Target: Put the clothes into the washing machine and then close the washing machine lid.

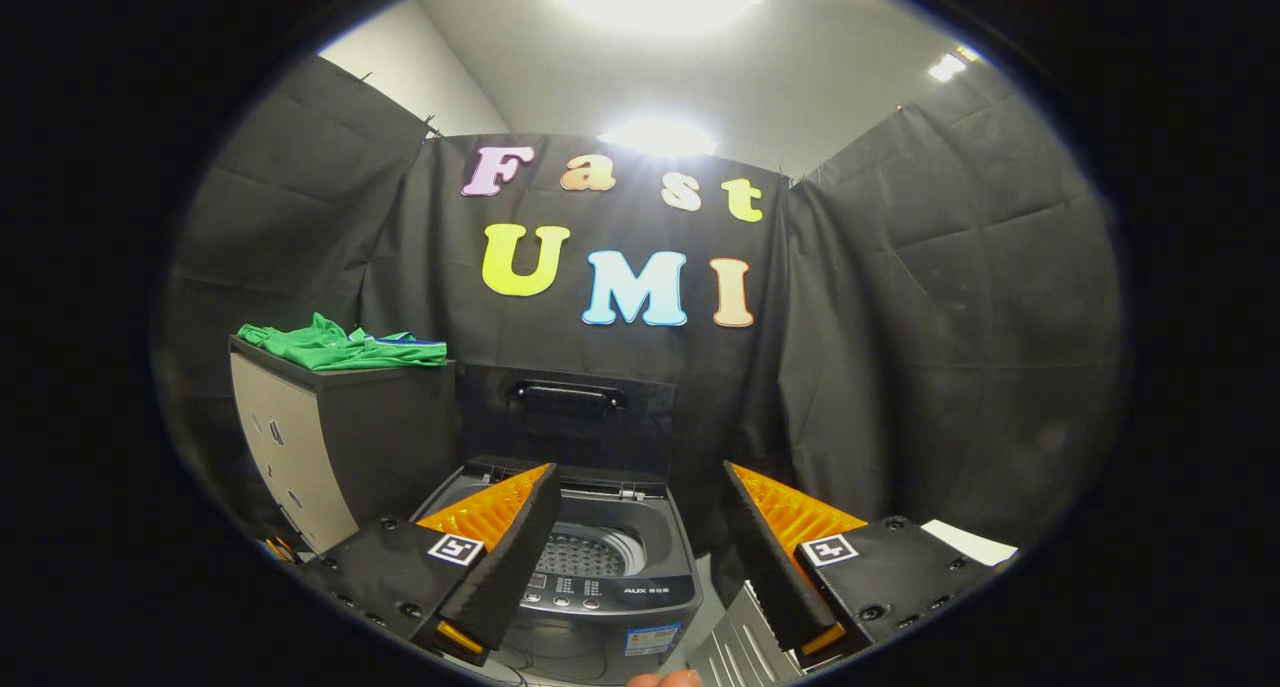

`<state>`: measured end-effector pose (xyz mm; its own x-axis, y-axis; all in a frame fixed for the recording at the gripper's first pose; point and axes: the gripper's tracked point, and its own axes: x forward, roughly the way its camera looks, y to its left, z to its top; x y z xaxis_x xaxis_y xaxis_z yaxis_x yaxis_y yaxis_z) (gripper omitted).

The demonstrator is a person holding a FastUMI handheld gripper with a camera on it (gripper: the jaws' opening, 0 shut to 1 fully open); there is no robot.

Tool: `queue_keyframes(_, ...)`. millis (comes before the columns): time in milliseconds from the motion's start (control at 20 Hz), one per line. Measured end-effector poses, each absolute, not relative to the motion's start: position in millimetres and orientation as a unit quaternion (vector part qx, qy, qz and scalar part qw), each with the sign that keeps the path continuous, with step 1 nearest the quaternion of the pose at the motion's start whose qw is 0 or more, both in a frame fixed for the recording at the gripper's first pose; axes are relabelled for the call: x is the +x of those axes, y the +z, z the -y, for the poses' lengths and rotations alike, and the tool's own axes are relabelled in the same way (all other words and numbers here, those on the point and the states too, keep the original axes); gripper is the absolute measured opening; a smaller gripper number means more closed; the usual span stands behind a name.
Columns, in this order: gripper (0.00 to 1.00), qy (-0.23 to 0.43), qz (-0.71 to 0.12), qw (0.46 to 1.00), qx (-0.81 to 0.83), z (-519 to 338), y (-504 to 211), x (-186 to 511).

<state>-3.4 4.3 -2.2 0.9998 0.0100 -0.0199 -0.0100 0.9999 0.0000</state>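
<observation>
A green garment [340, 347] lies crumpled on top of a dark cabinet [330, 437], up and to the left of my left finger. The small grey top-loading washing machine [600, 577] stands just ahead between my fingers. Its lid [568, 417] is raised upright at the back, handle facing me, and the perforated drum [585, 555] shows inside. My gripper [640, 527] is open, fingers wide apart with nothing between them, hovering in front of and slightly above the machine.
Black cloth walls close the booth on three sides. The cabinet stands directly left of the machine. A light ridged surface [740, 637] lies by the machine's right side, and a white sheet [965, 542] sits beyond my right finger.
</observation>
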Motion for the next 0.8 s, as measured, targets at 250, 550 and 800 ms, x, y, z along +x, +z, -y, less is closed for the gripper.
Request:
queue_keyframes(250,0.99,0.014,-0.017,1.000,-0.007,-10.7,0.5,-1.4)
queue_keyframes(550,0.99,0.025,-0.018,0.999,-0.019,-23.1,13.0,5.4)
queue_keyframes(800,0.99,0.030,-0.013,0.999,-0.011,-46.1,35.0,16.1)
